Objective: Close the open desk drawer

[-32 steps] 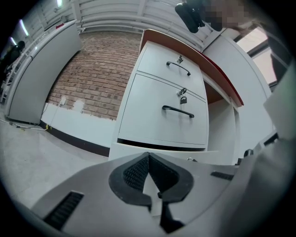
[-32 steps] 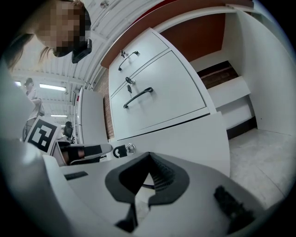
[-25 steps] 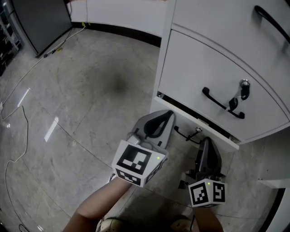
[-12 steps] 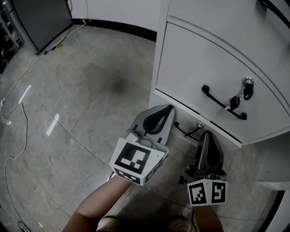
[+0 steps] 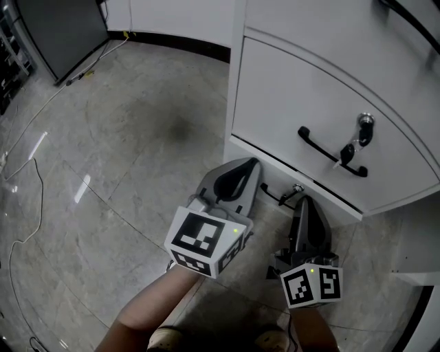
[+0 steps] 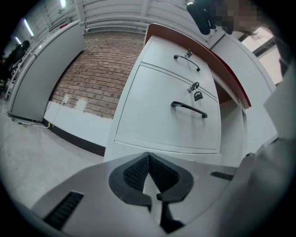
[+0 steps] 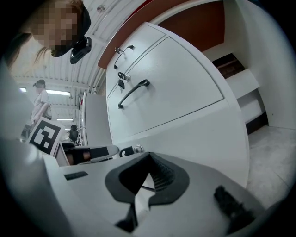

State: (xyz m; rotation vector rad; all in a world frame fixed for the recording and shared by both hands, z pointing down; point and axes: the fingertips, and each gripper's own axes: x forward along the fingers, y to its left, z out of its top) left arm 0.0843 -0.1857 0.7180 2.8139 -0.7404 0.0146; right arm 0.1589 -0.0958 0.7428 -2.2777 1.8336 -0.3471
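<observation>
Low on a white desk pedestal [image 6: 138, 92], at floor level: the bottom drawer [image 7: 199, 134], not quite home, with a thin dark gap along its top edge under the middle drawer [image 5: 302, 103]. On its front, a black handle [image 5: 273, 199] and a small round lock [image 5: 298, 187], both between the two hand-held tools. To the left of that handle, the left gripper [image 5: 242, 168], nose to the panel, jaws pressed together with nothing between them. Just right of the handle, the right gripper [image 5: 302, 204], jaws likewise closed and empty, nose at the same panel. Actual contact with the front hard to confirm from any view.

Behind each tool, a marker cube: one [image 5: 206, 240] on the left, a smaller-looking one [image 5: 311, 285] on the right, with a bare forearm [image 5: 148, 313] below the left.

Higher up, on the middle drawer, a long black pull [image 5: 330, 155], with a key in the lock [image 5: 364, 122] and a second key dangling [image 5: 347, 155]. Above that, the top drawer [image 5: 309, 14] under a red-brown desk top [image 6: 203, 55].

Around the pedestal, polished grey stone floor [image 5: 124, 137], a thin pale cable [image 5: 41, 199] trailing at far left, a dark panel [image 5: 58, 27] in the upper left corner. Beyond, a brick wall [image 6: 92, 74], and a person standing far off [image 7: 40, 99] under ceiling lights.
</observation>
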